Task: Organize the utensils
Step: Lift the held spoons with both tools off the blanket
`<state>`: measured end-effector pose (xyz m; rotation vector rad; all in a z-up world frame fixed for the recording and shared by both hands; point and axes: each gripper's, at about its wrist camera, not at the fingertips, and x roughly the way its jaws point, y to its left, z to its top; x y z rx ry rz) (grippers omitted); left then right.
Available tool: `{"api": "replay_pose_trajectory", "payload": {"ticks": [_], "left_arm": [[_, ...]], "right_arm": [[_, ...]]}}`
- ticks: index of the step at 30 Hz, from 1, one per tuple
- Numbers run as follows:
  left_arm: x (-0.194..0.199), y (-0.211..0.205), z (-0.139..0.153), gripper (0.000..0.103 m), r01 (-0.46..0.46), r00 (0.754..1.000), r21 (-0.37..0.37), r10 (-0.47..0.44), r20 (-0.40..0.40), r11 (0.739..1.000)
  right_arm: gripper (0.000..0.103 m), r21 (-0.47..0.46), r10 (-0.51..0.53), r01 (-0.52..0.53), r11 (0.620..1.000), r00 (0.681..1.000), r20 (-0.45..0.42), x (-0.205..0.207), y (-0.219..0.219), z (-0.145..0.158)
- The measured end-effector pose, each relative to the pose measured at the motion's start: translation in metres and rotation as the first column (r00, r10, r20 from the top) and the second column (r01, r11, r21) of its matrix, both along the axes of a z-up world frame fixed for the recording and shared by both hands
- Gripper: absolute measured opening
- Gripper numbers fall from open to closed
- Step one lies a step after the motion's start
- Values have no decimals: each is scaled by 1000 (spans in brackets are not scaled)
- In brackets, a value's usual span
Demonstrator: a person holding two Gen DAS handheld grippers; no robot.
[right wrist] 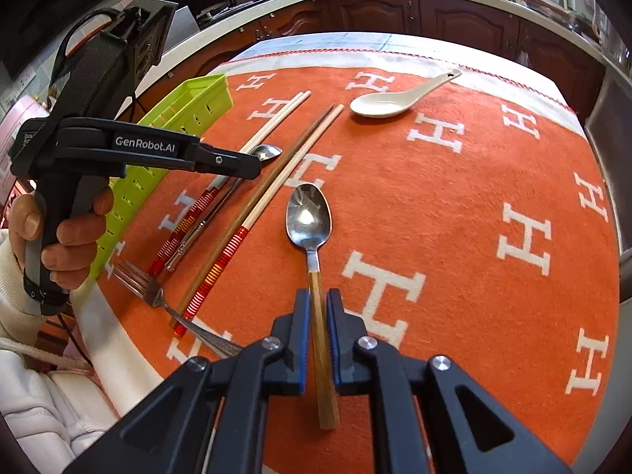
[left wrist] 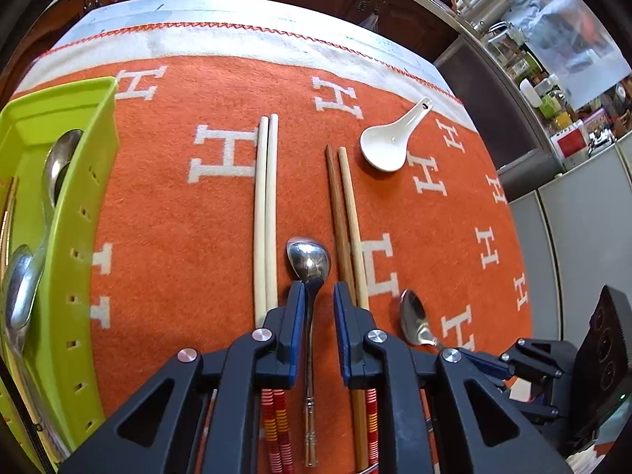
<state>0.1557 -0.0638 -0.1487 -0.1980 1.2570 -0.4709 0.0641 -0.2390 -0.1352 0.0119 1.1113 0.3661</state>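
Note:
My left gripper (left wrist: 319, 296) straddles the thin neck of an all-metal spoon (left wrist: 310, 260) that lies on the orange cloth; a gap shows beside the neck, so the jaws are open. Pale chopsticks (left wrist: 266, 197) lie to its left and a brown pair (left wrist: 343, 205) to its right. My right gripper (right wrist: 318, 304) has its blue pads tight against the wooden handle of another spoon (right wrist: 309, 213), which rests on the cloth. A white ceramic spoon (right wrist: 389, 100) lies farther back. A fork (right wrist: 142, 280) lies near the front left edge.
A lime-green tray (left wrist: 59, 237) at the left holds metal spoons (left wrist: 59, 166). A person's hand (right wrist: 67, 233) grips the left tool's handle. The orange cloth (right wrist: 434, 197) covers the table; dark cabinets and a cluttered counter stand beyond its far edge.

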Motion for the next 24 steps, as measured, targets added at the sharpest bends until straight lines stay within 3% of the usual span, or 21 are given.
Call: {"api": "replay_pose_trajectory", "payload": {"ticks": [5, 8, 17, 18, 20, 24], "left_arm": [[-1, -8, 2, 15, -9, 999, 27, 8, 31, 1000], [-5, -15, 3, 6, -17, 997, 76, 11, 78, 997], [-18, -18, 7, 1, 7, 989, 74, -18, 146, 997], [-20, -18, 9, 1, 16, 987, 75, -27, 157, 997], [-25, -18, 14, 1, 28, 983, 75, -41, 176, 997], [-31, -15, 22, 1, 36, 979, 68, -49, 198, 997]], "right_arm": [[22, -11, 8, -8, 1000, 1000, 12, 0, 1, 1], [22, -37, 19, -18, 999, 999, 26, 1, 5, 1], [22, -109, 32, -24, 994, 997, 71, 11, 21, -1], [22, -134, 38, -27, 991, 996, 83, 10, 24, -2], [6, -164, 56, -38, 986, 993, 103, 8, 30, -2], [6, -138, 53, -36, 990, 991, 122, 5, 33, 0]]}}
